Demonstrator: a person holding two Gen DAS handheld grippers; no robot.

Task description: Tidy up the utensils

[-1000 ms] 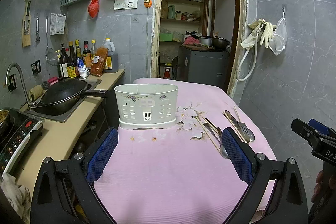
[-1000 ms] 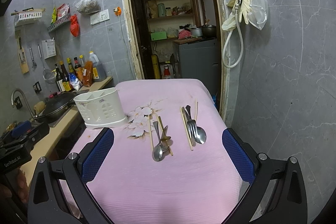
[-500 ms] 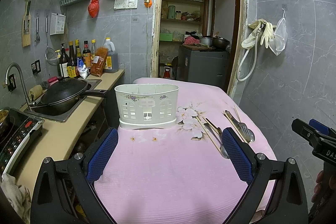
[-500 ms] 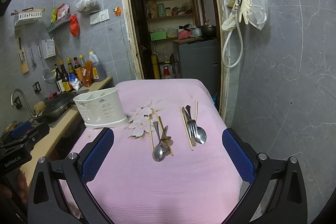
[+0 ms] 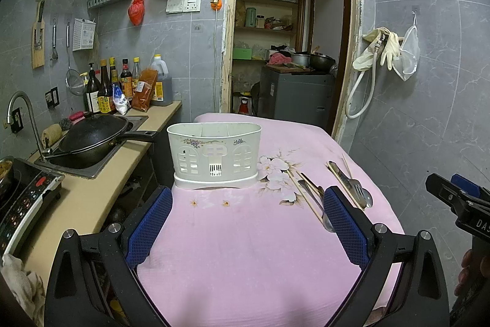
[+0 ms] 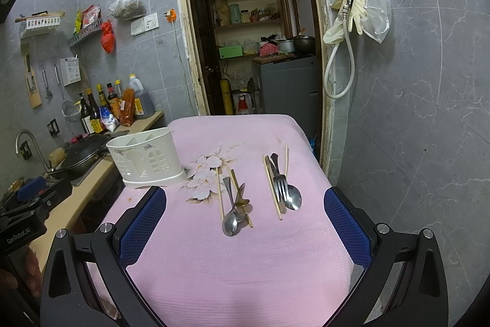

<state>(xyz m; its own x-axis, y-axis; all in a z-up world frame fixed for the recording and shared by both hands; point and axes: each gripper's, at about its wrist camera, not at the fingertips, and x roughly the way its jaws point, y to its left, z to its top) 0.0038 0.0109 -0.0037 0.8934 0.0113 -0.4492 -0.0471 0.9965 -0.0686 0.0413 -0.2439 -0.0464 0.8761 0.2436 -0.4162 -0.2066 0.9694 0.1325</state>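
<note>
Both the left gripper (image 5: 247, 222) and right gripper (image 6: 245, 222) hover released above the pink surface (image 6: 239, 259), utensils (image 6: 260, 192) lying right of the white caddy (image 6: 147, 158).

The left gripper (image 5: 246, 222) has two black plastic arms with triangular cut-outs, round silver screws near the joints, and fingers (image 5: 150, 227) faced with blue mesh-textured pads. The right gripper (image 6: 245, 222) is built alike, with blue pads (image 6: 344, 224). White lettering marks each black housing, partly cut off. Bare skin of a hand (image 5: 467, 273) shows below one.
</note>
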